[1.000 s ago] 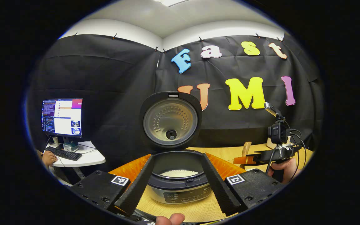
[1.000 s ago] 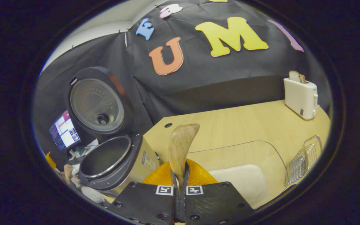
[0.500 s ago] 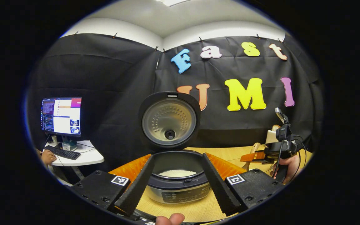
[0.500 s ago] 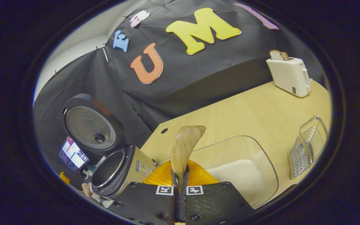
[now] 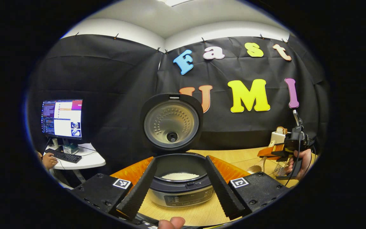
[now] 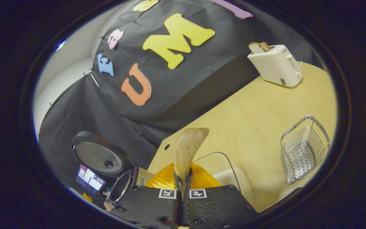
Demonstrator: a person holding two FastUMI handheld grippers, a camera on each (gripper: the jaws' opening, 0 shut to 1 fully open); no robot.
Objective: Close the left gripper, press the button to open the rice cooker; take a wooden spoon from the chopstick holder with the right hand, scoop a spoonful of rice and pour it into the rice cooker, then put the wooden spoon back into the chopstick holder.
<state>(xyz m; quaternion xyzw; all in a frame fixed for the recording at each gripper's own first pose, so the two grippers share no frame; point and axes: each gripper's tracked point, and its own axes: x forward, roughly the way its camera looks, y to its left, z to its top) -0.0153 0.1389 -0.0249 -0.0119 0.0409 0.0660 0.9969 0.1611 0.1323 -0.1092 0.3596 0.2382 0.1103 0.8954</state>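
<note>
Rice cooker (image 5: 178, 178) stands open before us near the front edge of the table (image 6: 259, 117), its lid (image 5: 171, 122) upright and a little white rice (image 5: 179, 176) lying in the pot, so we judge the button press and the pour done. Our left gripper (image 5: 178, 187) hovers in front of the cooker with its fingers spread wide on either side of the pot, holding nothing. Our right gripper (image 6: 183, 190) has its fingers pressed together on the handle of the wooden spoon (image 6: 187, 151), whose bowl points away from us and looks empty. Below it sits the clear rice container (image 6: 230, 178), and toward the table's right edge stands the wire chopstick holder (image 6: 303, 149), with a toaster (image 6: 276, 65) at the far corner. We take the step in hand to be the return of the spoon: next we must carry it over the holder, tip it upright, lower it inside the wire wall and only then let go.
</note>
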